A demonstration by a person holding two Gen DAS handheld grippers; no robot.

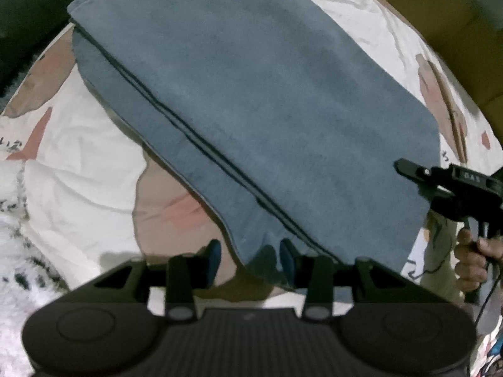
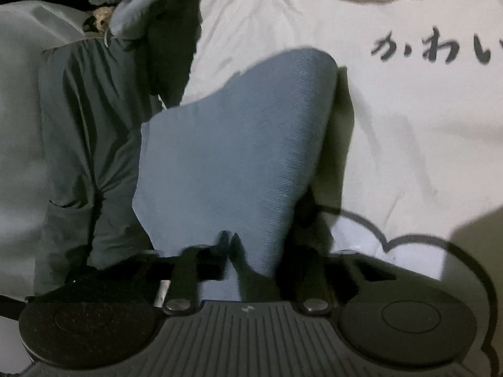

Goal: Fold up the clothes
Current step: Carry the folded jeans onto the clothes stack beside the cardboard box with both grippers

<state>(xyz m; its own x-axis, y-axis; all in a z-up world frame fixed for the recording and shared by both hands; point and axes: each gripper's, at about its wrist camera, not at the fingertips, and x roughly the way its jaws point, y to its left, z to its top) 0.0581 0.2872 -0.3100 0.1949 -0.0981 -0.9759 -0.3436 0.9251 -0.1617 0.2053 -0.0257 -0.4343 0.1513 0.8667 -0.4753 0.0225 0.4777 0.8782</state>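
Your left hand-held gripper (image 1: 250,259) points steeply down at a bed sheet (image 1: 78,157) printed with tan and pink cartoon shapes. Its blue-padded fingers (image 1: 213,253) stand apart with the near hem of a blue garment (image 1: 251,110) between them, and the pads do not appear to press the cloth. The garment lies folded in layers across the sheet, running from the upper left of the left wrist view to the lower right (dark seams run along its left edge). A white fluffy blanket (image 1: 12,251) with dark flecks sits at the far left.

At the right edge of the same view your right hand-held gripper (image 1: 405,166) reaches in over the garment's right-hand corner, with your hand (image 1: 471,267) wrapped round its handle and a thin cable trailing below.

In the right wrist view, that gripper's fingers are close together, pinched on a raised fold of the blue garment, which stands up in a peak just ahead of them. To the left of the peak lies a heap of grey-green clothing (image 2: 85,144). To the right the sheet stretches pale and creased, bearing black hand-drawn characters (image 2: 430,47) and a looping black outline.
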